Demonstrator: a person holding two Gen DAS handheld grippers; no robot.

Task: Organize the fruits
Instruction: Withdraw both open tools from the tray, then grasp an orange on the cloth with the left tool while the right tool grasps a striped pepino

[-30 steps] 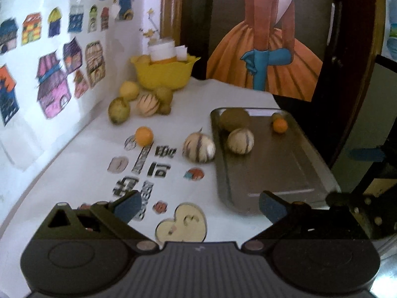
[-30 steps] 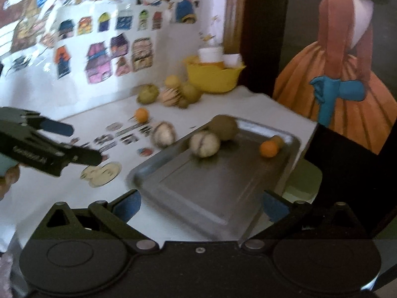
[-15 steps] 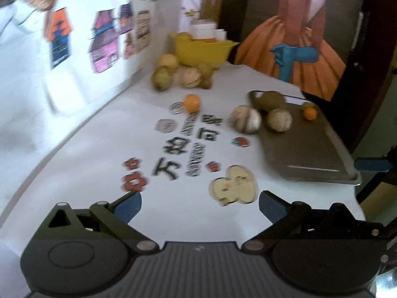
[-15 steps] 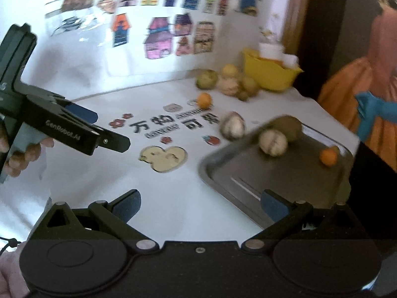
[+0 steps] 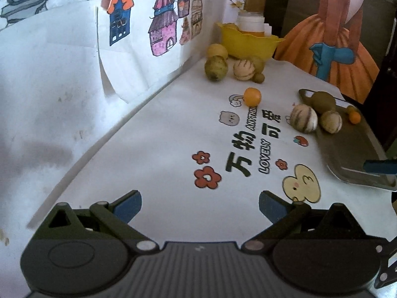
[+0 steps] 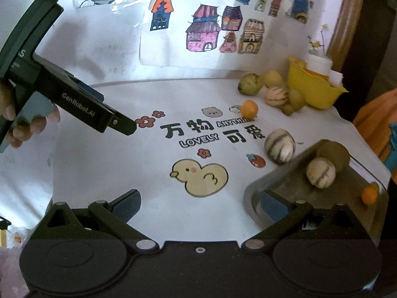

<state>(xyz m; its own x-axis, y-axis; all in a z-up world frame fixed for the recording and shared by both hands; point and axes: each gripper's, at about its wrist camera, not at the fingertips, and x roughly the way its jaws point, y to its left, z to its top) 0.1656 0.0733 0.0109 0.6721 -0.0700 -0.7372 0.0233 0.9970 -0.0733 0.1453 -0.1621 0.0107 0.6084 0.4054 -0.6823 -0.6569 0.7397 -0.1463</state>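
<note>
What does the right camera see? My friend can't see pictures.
A white table with a duck drawing, fruit loose on it, and a metal tray holding three fruits. The right gripper is open and empty; a hand holds the left gripper.

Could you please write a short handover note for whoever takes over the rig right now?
Left gripper: open, empty, over the printed cloth.
Right gripper: open, empty, near the tray's corner.
On the metal tray: a brown fruit, a pale striped melon and a small orange.
Left to do: the striped melon beside the tray, the orange on the cloth, and the fruit cluster by the yellow bowl.
</note>
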